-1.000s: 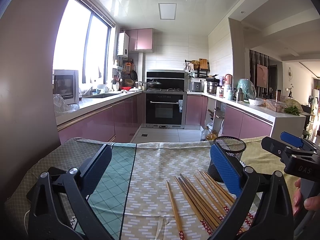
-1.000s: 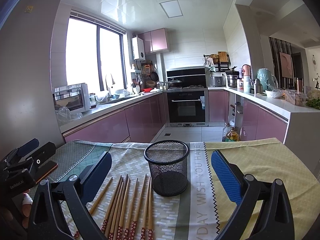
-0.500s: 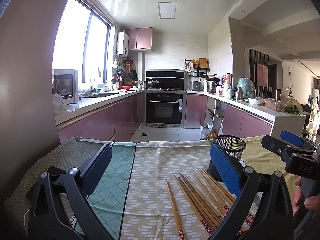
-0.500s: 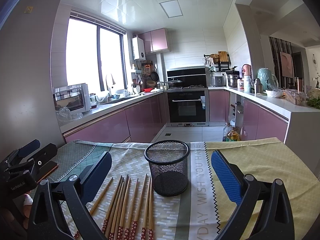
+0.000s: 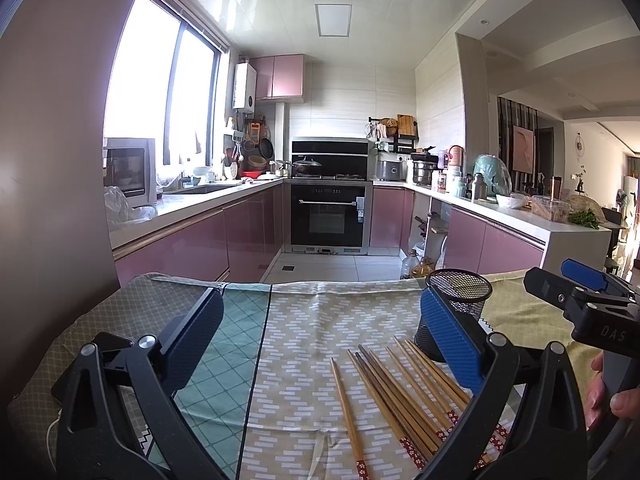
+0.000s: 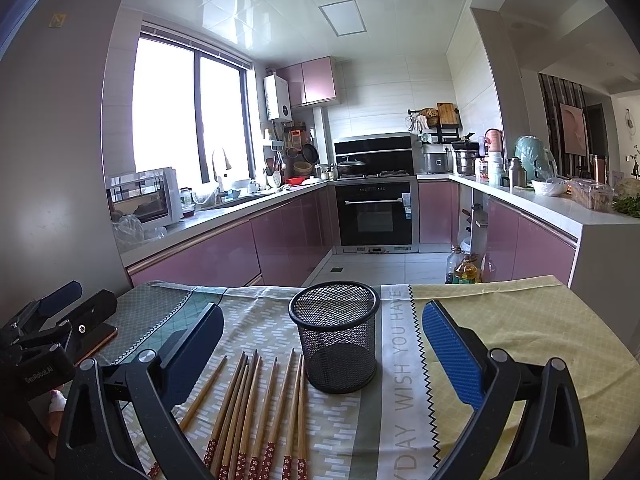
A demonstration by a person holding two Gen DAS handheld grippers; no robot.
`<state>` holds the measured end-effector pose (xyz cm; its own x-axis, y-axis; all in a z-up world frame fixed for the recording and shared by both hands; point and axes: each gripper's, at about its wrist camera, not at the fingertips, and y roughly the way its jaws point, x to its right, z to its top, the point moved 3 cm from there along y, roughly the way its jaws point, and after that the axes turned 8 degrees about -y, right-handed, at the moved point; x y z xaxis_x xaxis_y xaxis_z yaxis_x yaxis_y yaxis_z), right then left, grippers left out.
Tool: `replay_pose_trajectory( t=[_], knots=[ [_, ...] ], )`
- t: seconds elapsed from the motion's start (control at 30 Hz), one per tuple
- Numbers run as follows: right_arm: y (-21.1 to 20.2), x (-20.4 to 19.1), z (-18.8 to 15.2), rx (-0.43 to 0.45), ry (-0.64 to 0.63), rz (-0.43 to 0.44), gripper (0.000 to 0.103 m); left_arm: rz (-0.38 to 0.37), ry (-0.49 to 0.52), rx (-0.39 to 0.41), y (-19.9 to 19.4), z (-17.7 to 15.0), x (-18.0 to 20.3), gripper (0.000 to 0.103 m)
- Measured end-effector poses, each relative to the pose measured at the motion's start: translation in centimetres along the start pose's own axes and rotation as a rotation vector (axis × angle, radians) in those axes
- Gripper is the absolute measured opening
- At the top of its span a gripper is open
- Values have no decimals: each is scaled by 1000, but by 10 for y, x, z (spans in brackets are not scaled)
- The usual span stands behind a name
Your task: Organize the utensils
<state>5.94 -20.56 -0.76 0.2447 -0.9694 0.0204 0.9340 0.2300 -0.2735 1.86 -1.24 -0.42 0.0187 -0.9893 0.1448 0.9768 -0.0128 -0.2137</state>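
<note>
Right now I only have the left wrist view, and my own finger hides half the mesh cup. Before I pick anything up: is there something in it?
Observer: No. In the right wrist view the mesh cup stands upright and looks empty.
Operator: Is the right gripper free?
Observer: Yes, the right gripper is open, with nothing held between its fingers.
Operator: What lies right of the cup?
Observer: Only cloth with a printed strip of lettering. All the chopsticks lie to the cup's left.

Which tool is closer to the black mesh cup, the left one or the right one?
Right. The right tool faces the black mesh cup, which stands upright just beyond its open fingers. The left tool sits off to the cup's left, with the chopsticks ahead of it.
</note>
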Motion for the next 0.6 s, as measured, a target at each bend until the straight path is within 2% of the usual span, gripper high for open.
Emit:
replay_pose_trajectory(
  t=[0.43,0.6],
  knots=[
    [8,-1,-3,-31,-2,16,96,-8,1,-24,6,-4,-3,97],
    [20,-2,-12,-117,-9,66,96,-9,20,-85,16,-10,-6,97]
  ],
)
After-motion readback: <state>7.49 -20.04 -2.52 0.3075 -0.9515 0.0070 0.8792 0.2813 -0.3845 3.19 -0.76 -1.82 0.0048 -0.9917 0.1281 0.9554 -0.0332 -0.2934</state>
